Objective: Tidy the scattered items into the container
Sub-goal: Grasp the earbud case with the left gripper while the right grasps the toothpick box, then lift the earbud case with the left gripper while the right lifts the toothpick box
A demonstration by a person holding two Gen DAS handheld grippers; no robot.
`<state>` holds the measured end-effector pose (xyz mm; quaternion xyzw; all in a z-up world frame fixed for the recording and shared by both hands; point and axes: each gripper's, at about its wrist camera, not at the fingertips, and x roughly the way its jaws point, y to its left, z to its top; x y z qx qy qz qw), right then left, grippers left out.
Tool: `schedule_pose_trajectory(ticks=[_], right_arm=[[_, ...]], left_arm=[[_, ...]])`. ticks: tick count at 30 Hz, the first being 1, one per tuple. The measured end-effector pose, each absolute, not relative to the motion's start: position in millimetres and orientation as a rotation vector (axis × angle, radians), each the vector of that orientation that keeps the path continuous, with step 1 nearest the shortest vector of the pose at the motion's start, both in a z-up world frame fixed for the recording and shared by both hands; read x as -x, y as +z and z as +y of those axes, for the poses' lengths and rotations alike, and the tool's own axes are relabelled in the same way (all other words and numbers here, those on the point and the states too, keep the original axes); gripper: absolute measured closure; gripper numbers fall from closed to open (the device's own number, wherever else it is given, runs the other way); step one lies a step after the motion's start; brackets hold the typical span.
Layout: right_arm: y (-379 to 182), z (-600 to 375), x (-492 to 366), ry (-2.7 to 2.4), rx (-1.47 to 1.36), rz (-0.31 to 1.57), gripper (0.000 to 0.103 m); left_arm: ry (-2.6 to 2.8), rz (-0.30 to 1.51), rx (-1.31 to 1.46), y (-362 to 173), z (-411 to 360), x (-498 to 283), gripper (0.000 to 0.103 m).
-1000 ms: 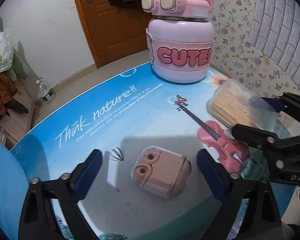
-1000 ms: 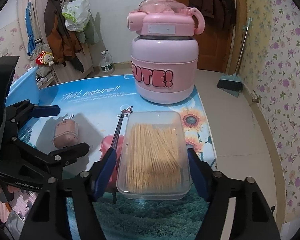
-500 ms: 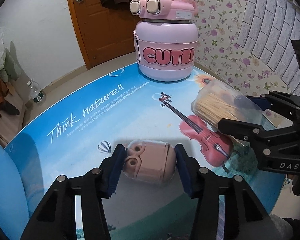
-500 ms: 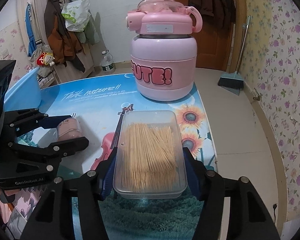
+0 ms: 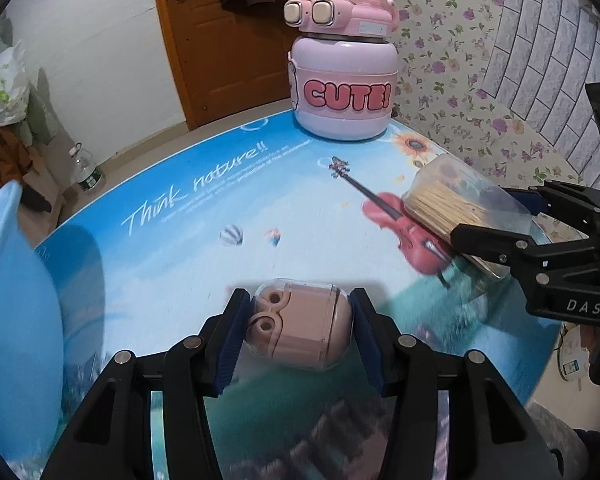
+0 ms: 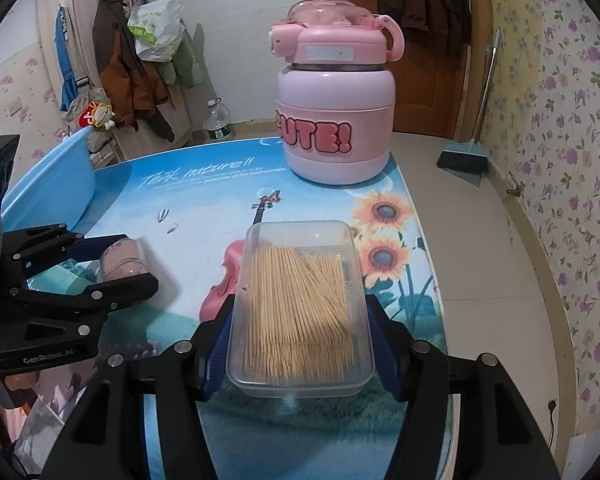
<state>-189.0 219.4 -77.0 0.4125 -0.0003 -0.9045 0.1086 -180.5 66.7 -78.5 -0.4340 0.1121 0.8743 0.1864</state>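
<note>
We have the pink earbud case (image 5: 300, 322), rounded and smooth inside a clear glossy shell, clamped between the ribbed blue pads of the left gripper (image 5: 298, 334), jaws narrowed to its width, near the desk's (image 5: 204, 240) front edge. We cannot tell if it rests on the glossy printed surface or is raised. The clear rectangular toothpick box (image 6: 300, 308), packed with pale wooden sticks, sits squeezed between the jaws of the right gripper (image 6: 300, 340) by the desk's right edge; its near end is hidden by the black frame in the left view. At the left edge, the smooth light-blue basin (image 5: 16, 312) is cut off by the frame. A squat pink jug (image 6: 334, 112) stands at the far edge.
</note>
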Motion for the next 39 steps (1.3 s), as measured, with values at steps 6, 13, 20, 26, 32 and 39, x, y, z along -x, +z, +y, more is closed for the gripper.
schedule_pose_trajectory(ticks=[6, 13, 20, 26, 32, 39], right_arm=[[-75.8, 213.4, 171.0, -2.646, -1.216, -0.003, 0.041], [-75.8, 196.6, 145.3, -2.628, -1.203, 0.024, 0.041], [-75.1, 176.4, 127.3, -2.617, -1.211, 0.029, 0.041], [-74.0, 161.7, 115.8, -2.601, -1.204, 0.032, 0.041], [-73.9, 150.6, 108.8, -2.601, -1.198, 0.073, 0.041], [-73.6, 148.2, 101.9, -2.606, -1.188, 0.08, 0.041]], left_arm=[[2.507, 0.281, 1.253, -77.7, 51.0, 160.4, 0.054], [2.633, 0.21, 1.242, -75.1, 27.1, 129.2, 0.054], [2.722, 0.1, 1.261, -74.0, 4.8, 101.2, 0.054], [2.784, 0.032, 1.28, -75.0, -13.9, 87.6, 0.054], [2.817, -0.01, 1.249, -70.1, -19.8, 77.3, 0.054], [2.803, -0.011, 1.246, -75.1, -18.0, 75.6, 0.054]])
